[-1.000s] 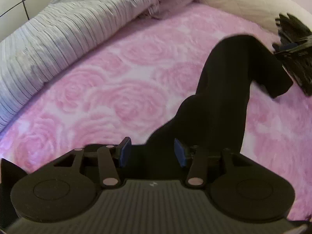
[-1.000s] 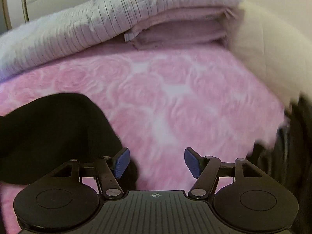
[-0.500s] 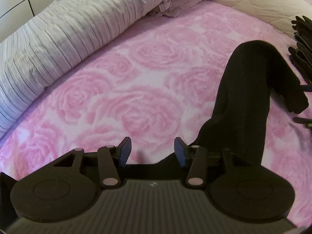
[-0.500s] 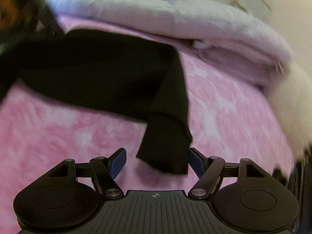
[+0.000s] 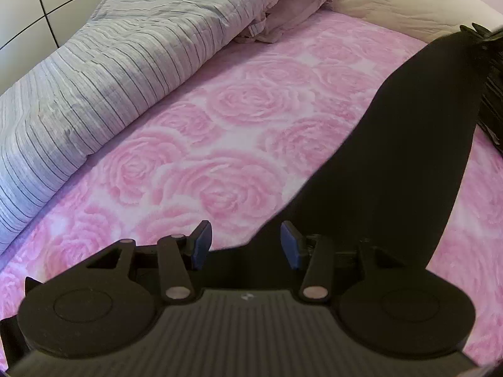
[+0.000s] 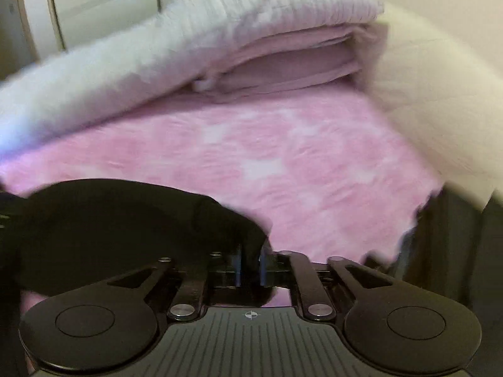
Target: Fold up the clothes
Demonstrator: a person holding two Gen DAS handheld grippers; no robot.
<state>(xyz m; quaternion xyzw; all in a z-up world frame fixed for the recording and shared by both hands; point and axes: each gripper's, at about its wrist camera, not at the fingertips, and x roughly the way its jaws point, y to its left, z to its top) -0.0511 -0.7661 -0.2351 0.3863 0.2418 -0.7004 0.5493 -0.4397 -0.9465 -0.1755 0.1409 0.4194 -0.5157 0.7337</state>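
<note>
A black garment (image 5: 405,163) lies stretched across the pink rose-patterned bedspread (image 5: 226,157), running from under my left gripper up to the far right. My left gripper (image 5: 245,245) hovers open above its near end, blue pads apart, holding nothing. In the right wrist view the same black garment (image 6: 110,229) bunches at the left, and my right gripper (image 6: 250,267) is shut on its end, the cloth pinched between the blue pads. That view is motion-blurred.
A grey striped duvet (image 5: 110,72) is heaped along the far left of the bed over folded pink bedding (image 6: 283,69). A cream padded headboard (image 5: 393,6) curves at the back right. Dark clothes (image 5: 490,88) lie at the right edge. A pale wardrobe (image 6: 94,3) stands behind.
My right gripper has closed on the end of the black garment and swung back toward the headboard. The garment now lies straighter, its folded tip pulled out to the far right.
</note>
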